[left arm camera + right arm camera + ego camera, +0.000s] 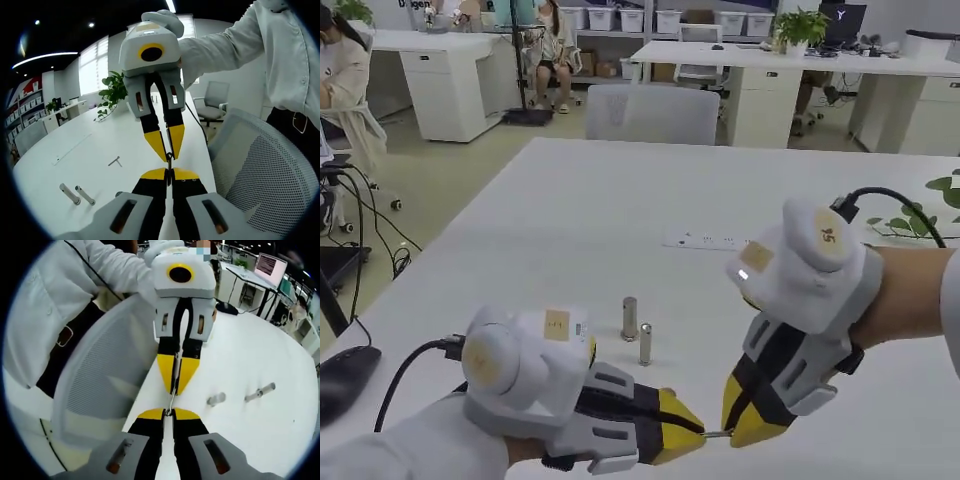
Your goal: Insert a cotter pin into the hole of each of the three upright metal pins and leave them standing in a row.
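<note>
Yellow tips of left gripper (697, 430) and right gripper (731, 437) meet nose to nose over near edge of white table (570, 230). Both jaw pairs closed, pinching same thin metal piece (715, 433), which bridges small gap between tips; cotter pin or pin shaft, cannot tell. Far metal pin (629, 318) and near metal pin (645, 343) stand upright close together beyond grippers. Loose cotter pin (115, 161) lies flat on table.
</note>
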The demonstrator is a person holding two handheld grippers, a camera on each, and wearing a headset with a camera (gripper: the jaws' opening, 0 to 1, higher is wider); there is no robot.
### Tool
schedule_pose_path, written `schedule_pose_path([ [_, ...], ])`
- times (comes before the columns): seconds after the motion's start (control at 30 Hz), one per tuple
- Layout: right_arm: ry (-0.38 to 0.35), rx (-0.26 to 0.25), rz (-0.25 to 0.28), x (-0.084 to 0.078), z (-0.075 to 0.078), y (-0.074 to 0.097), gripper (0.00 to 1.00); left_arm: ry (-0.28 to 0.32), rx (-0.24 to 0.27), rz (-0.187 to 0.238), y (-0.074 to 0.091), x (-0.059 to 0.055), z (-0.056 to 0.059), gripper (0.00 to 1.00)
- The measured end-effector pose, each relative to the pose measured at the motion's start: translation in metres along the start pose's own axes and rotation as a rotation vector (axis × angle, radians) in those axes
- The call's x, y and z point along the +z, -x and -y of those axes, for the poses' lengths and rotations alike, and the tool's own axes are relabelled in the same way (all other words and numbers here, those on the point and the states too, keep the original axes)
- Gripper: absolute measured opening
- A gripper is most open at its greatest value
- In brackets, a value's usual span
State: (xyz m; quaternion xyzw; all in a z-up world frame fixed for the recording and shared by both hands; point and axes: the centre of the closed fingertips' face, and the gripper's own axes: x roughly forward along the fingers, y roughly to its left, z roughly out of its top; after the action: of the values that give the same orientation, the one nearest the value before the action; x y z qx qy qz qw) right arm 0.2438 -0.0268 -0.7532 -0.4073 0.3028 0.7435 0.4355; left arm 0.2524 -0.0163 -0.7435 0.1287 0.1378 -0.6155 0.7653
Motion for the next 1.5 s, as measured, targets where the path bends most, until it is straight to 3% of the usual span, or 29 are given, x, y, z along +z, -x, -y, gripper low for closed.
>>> schedule_pose_path([
  [0.2, 0.027, -0.030, -0.007, 0.0032, 0.0010, 0.0020, 0.07, 0.007, 0.007, -0.014, -0.0007, -0.0029, -0.0016, 0.00],
  [0.5, -0.084, -0.001, -0.006, -0.0020, 0.0020, -0.0009, 0.09, -0.013, 0.012, -0.020, -0.0016, 0.0001, -0.0011, 0.00],
  [0.63, -0.097, 0.010, -0.002, -0.0025, 0.0023, -0.0021, 0.09, -0.028, 0.013, -0.025, -0.0017, 0.0009, -0.0007, 0.00],
  [0.9, -0.188, 0.082, 0.033, -0.0008, -0.0001, -0.0015, 0.09, -0.082, 0.004, -0.053, -0.0022, 0.0004, 0.0041, 0.00],
  [1.2, -0.251, 0.138, 0.024, -0.0031, -0.0028, -0.0017, 0.07, -0.124, -0.011, -0.077, -0.0046, 0.0013, 0.0068, 0.00],
  [1.5, -0.167, 0.073, 0.020, -0.0033, 0.0013, -0.0013, 0.05, -0.066, -0.001, -0.046, -0.0027, 0.0011, 0.0005, 0.00],
])
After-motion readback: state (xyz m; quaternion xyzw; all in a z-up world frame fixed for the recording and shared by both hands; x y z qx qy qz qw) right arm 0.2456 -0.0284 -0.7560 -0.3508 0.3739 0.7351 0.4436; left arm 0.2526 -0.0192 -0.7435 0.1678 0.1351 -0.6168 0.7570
